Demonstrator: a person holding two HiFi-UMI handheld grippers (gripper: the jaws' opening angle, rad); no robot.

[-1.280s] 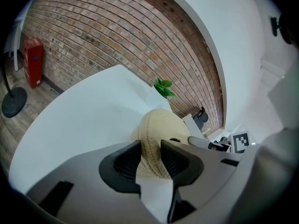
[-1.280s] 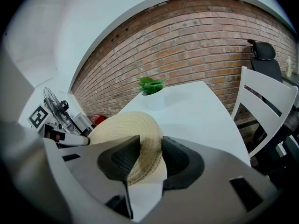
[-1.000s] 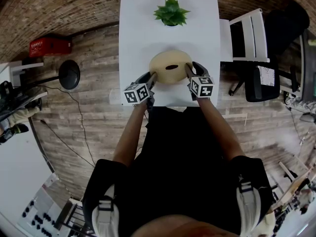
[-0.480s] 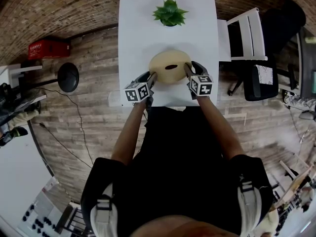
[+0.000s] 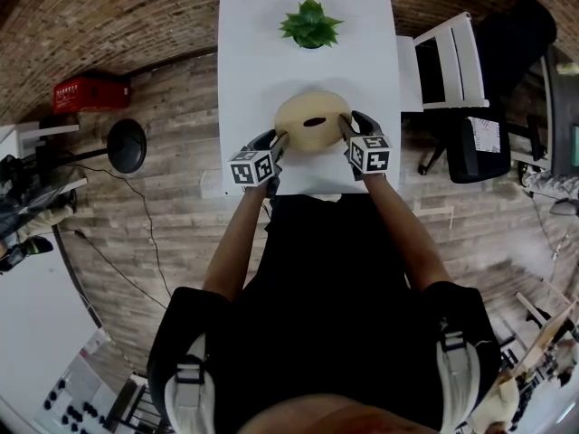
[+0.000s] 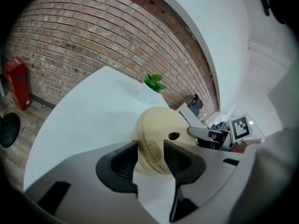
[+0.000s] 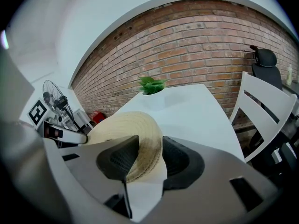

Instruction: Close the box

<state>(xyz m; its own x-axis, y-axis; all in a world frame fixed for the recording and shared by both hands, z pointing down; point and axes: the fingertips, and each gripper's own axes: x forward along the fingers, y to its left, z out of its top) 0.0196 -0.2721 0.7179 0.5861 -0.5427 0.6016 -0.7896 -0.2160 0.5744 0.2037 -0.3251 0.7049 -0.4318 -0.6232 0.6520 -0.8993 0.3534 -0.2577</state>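
A round woven straw box (image 5: 312,120), lid on with a small dark hole in the top, sits on the white table (image 5: 262,52). My left gripper (image 5: 279,143) is at its left side and my right gripper (image 5: 345,134) at its right side. In the left gripper view the box's edge (image 6: 156,129) lies between the left gripper's (image 6: 150,155) jaws, which have just been opening and stand wide. The right gripper view shows the lid's rim (image 7: 126,127) between the right gripper's (image 7: 150,157) jaws, which have likewise been opening; the pads do not clearly press on it.
A potted green plant (image 5: 310,21) stands at the table's far end. A white chair (image 5: 443,61) and a dark office chair (image 5: 507,52) are at the right. A red case (image 5: 86,89) and a round black stand base (image 5: 127,140) sit on the wooden floor, left.
Both grippers' jaws have spread a little around the box's edge. The left gripper has rolled slightly. The box and both hands stay where they were.
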